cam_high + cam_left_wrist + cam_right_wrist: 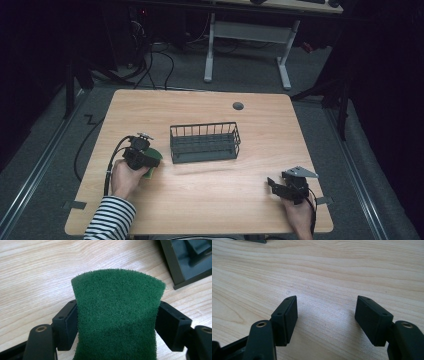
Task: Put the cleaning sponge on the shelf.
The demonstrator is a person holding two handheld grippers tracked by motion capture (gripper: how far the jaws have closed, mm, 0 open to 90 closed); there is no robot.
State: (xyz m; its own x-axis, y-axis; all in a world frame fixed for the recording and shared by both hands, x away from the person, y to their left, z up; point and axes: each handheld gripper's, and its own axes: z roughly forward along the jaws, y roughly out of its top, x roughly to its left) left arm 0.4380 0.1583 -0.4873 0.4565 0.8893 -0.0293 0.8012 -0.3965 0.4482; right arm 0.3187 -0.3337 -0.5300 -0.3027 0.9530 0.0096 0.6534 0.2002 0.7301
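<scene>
A green scouring pad (117,290) sits between the jaws of my left gripper (117,315), pinched in at its sides where the pads press on it. In the high view the left gripper (149,159) is at the table's left, held by a hand in a striped sleeve, and the green pad (154,156) sticks out toward a dark wire basket (204,142). A corner of the basket (180,267) shows at the upper right of the left gripper view. My right gripper (272,184) rests low at the table's front right; the right gripper (327,315) is open over bare wood.
The wooden table (200,200) has a round grey cable port (238,106) near its far edge. Beyond it a white-legged desk (247,35) stands on the grey floor. Cables trail off the table's left side.
</scene>
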